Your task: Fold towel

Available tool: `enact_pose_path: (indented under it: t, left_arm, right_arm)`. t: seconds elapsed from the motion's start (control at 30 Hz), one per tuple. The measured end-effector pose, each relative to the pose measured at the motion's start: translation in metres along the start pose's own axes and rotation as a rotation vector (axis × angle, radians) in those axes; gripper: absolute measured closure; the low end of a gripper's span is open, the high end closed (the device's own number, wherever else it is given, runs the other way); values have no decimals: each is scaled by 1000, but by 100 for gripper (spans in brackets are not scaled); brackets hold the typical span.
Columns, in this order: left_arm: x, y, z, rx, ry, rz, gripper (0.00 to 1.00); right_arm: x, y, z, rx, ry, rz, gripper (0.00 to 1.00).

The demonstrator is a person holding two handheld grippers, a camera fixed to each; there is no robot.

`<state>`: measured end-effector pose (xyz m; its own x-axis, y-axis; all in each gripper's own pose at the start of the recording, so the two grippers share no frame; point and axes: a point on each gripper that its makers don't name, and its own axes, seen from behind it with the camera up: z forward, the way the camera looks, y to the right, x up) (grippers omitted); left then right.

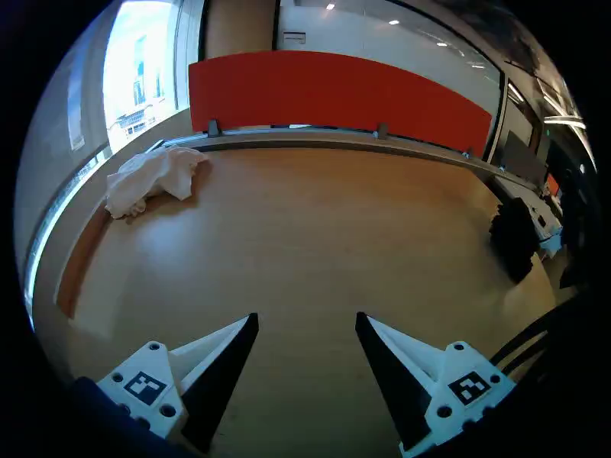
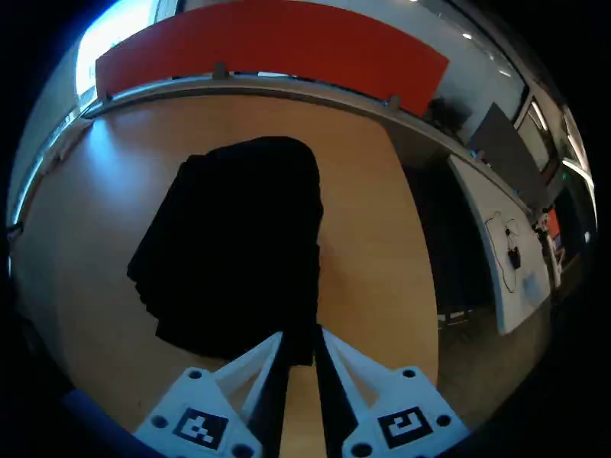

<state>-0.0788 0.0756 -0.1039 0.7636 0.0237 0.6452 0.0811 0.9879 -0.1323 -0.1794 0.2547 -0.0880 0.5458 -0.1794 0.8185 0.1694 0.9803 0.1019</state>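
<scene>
Your right hand-held gripper (image 2: pixel 299 334) is pinched on the near corner of the black towel (image 2: pixel 229 244), which lies on the table (image 2: pixel 374 229) toward 12 o'clock. It looks soft, light and limp: hold corners. Your left hand-held gripper (image 1: pixel 305 316) gapes wide, empty.

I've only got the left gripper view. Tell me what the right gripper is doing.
Observer: The right gripper is pinched on the near edge of a black towel.
Operator: Describe how that towel lies.
Observer: It lies flat on the table as a rough rectangle, not crumpled, with its long side running away from the gripper.
Operator: Report what's past the table's right edge.
Observer: A white desk stands there across a gap, with a thin cable lying on it.
</scene>
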Motion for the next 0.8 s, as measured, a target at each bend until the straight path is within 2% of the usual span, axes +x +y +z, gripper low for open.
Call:
enact_pose_path:
  t: [0.2,0.3,0.47,0.63,0.8]
  left_arm:
    - [2,-3,2,7,3,-3,6]
    - [4,0,1,-5,6,-2,6]
    - [5,-1,2,0,11,-1,6]
    - [5,-5,0,7,14,-5,6]
    - [6,-2,-1,-5,18,-5,6]
  right_arm:
    - [0,2,-6,-18,17,3,52]
    - [1,3,-9,-29,26,4,36]
    - [2,4,-13,-46,35,-1,28]
    - [5,0,-19,-43,53,9,2]
    - [8,-1,-25,-50,70,12,0]
